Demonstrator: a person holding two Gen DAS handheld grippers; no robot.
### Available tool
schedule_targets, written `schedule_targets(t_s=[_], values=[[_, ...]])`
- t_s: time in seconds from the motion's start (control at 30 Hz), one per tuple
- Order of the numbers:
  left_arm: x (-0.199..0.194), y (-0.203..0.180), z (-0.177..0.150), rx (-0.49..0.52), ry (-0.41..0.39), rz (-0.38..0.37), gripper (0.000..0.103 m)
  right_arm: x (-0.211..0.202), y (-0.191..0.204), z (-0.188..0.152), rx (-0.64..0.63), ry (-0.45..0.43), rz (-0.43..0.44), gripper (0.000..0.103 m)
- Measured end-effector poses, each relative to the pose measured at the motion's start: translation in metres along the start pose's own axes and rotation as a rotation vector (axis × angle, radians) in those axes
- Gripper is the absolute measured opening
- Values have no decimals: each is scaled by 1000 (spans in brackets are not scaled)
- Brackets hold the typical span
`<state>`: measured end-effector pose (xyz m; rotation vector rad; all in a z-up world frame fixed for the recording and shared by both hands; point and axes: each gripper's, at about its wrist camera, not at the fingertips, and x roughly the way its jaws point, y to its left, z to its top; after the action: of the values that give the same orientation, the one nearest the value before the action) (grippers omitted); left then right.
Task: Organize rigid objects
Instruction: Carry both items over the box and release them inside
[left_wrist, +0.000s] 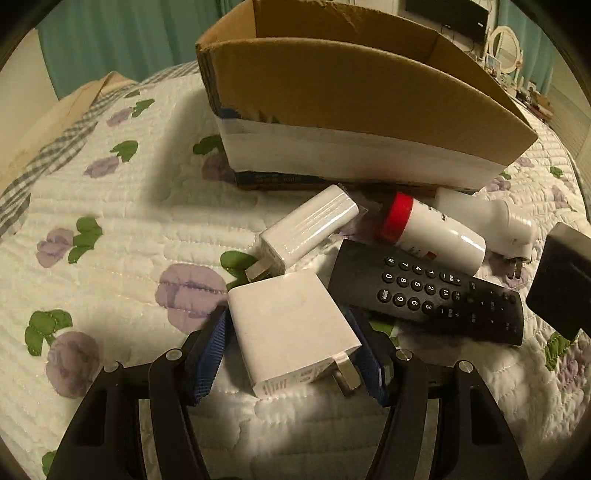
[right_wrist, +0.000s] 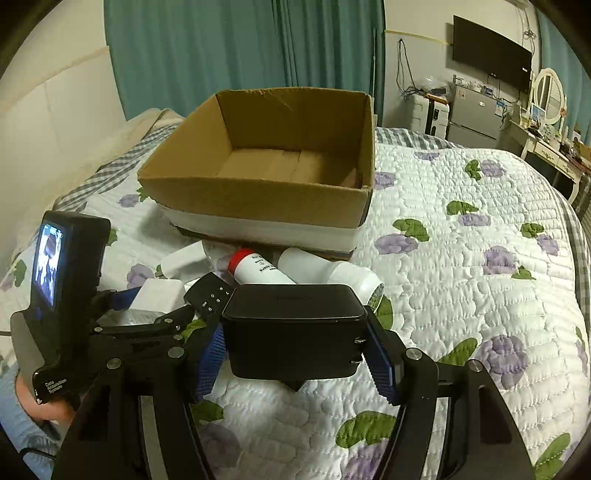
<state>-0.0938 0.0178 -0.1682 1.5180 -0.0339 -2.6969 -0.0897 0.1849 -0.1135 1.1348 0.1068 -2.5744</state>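
My left gripper (left_wrist: 291, 354) is shut on a white plug adapter (left_wrist: 291, 321), held just above the quilt. My right gripper (right_wrist: 295, 350) is shut on a black box-shaped adapter (right_wrist: 291, 328), which also shows at the right edge of the left wrist view (left_wrist: 561, 273). An open, empty cardboard box (right_wrist: 258, 199) stands on the bed behind the pile; it also shows in the left wrist view (left_wrist: 354, 96). In front of it lie a second white adapter (left_wrist: 310, 229), a white bottle with a red cap (left_wrist: 432, 232), a white plug-in device (left_wrist: 487, 218) and a black remote (left_wrist: 424, 291).
Everything lies on a white quilted bedspread with purple flowers (right_wrist: 461, 277). Teal curtains (right_wrist: 221, 48) hang behind the bed. A wall TV (right_wrist: 491, 51), a small fridge (right_wrist: 476, 114) and a dressing table with a mirror (right_wrist: 546, 110) stand at the far right.
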Motion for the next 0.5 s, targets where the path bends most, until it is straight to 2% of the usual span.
schedule_targets(t_s=[0.2,0.37,0.5], values=[[-21,-3,-8,44,-47,-24,58,-8,0,-1,-2,-20,-3,67],[-62,-3,-16,55,-124,-49,55,-24,2,3,-4,-51,-12,67],[-100,1,-8,41,-206,-83,54,-43,4,15,-18,-94,-9,67]])
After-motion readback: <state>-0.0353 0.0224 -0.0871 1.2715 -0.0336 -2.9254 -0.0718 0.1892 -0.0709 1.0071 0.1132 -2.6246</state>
